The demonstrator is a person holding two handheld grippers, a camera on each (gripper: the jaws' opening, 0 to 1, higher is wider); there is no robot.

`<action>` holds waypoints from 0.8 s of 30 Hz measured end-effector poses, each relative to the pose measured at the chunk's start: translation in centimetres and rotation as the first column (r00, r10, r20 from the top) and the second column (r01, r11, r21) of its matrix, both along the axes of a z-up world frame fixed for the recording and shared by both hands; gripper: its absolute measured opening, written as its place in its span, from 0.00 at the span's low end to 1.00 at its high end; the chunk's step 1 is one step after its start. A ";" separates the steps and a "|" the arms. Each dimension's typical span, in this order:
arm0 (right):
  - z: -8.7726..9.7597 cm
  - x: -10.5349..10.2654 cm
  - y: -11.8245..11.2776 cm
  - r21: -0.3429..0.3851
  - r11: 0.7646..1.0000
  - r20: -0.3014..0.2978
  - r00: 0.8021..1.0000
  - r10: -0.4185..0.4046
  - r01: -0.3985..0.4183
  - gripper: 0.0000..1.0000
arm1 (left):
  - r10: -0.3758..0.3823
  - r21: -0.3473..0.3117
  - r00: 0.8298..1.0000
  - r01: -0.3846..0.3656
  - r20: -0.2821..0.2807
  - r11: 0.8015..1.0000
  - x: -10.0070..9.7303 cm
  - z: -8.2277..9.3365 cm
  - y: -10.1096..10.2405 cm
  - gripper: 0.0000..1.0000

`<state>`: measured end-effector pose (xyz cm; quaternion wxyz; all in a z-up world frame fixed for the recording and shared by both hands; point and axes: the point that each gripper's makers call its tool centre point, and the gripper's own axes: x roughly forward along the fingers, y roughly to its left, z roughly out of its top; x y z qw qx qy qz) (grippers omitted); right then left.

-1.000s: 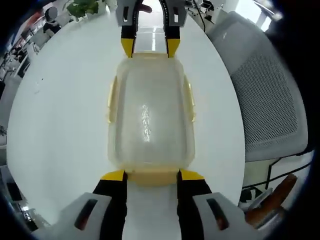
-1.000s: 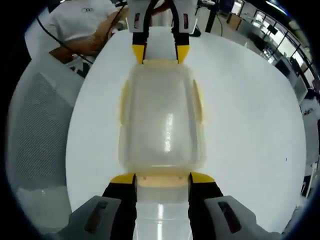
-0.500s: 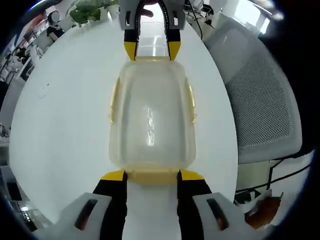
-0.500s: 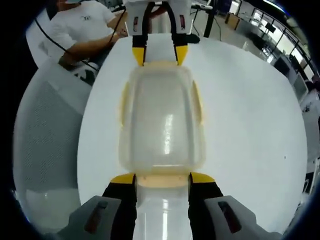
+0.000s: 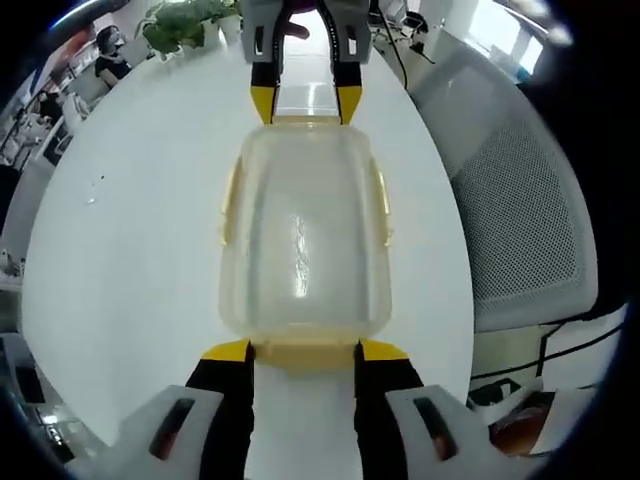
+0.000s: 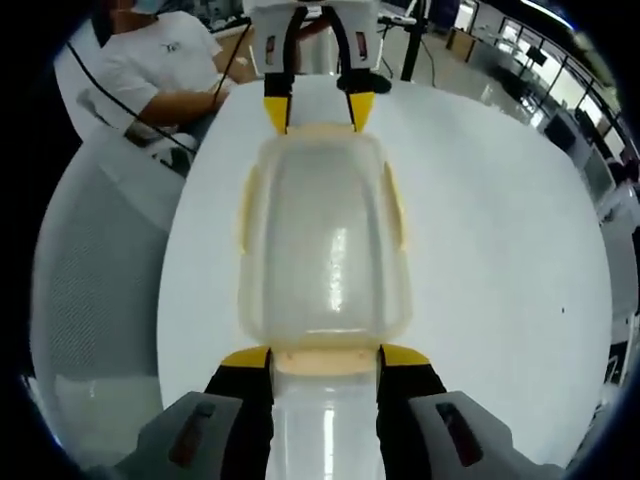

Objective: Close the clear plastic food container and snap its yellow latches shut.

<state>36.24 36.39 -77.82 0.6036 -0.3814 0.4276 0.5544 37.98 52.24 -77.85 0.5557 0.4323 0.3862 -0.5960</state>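
The round white surface point(image 5: 120, 230) spreads wide under everything I see, and beside it stands a grey mesh chair point(image 5: 525, 220), which in my right gripper view sits at the left edge point(image 6: 90, 300). Beyond the far rim in that view a person in a white shirt point(image 6: 165, 60) is seated, and in my left gripper view a green plant point(image 5: 185, 15) stands past the surface's far edge. In the middle of the surface rests the clear plastic food container point(image 5: 303, 235), lid on, lying lengthwise between my two grippers; in the right gripper view it lies the same way point(image 6: 322, 245). Yellow latches point(image 5: 228, 205) run along its long sides, and I cannot tell whether these side ones are snapped down. My left gripper point(image 5: 303, 352) has its yellow-tipped jaws parted about as wide as the container's end, one tip at each corner of the near yellow end latch point(image 5: 303, 354), touching or just beside it; nothing is clamped between them. My right gripper point(image 6: 325, 357) stands the same way at the opposite end, jaws apart and straddling that end's latch point(image 6: 325, 358), holding nothing. Each gripper also shows at the far end of the other's view, its tips just at the container's rim
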 end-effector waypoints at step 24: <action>2.0 0.7 -0.2 0.017 1.000 -0.001 1.000 -0.020 0.020 0.38 | -0.023 -0.008 1.000 0.023 0.000 1.000 1.1 2.2 -0.3 0.37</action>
